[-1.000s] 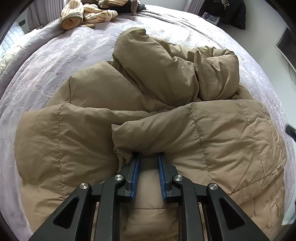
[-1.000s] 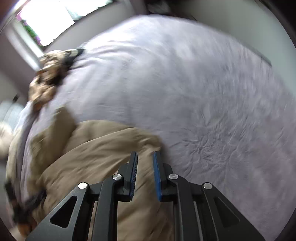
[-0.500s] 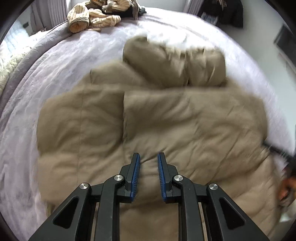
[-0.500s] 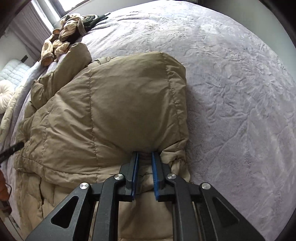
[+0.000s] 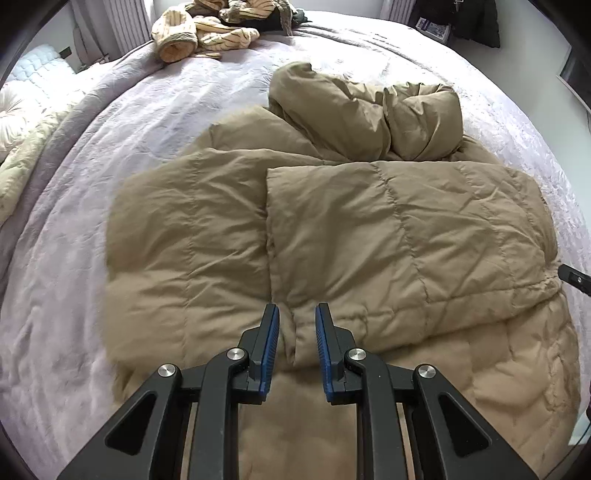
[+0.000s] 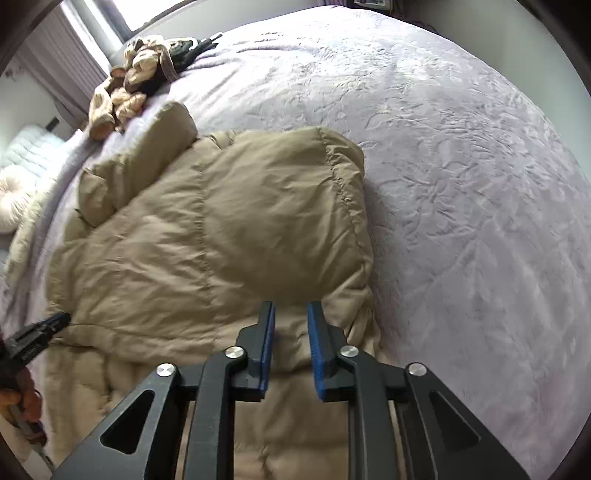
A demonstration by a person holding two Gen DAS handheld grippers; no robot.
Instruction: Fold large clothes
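Spread across the near half of the bed [image 5: 110,122]: a puffy coat [image 5: 388,236], one flap folded over its middle, sleeves bunched at its 12 o'clock end. Well beyond, at 11 o'clock by the far edge, a heap of clothes [image 5: 207,33]. At 9 o'clock, off the bed's side, a cushion [image 6: 14,199]. At 3 o'clock, bare bedspread.
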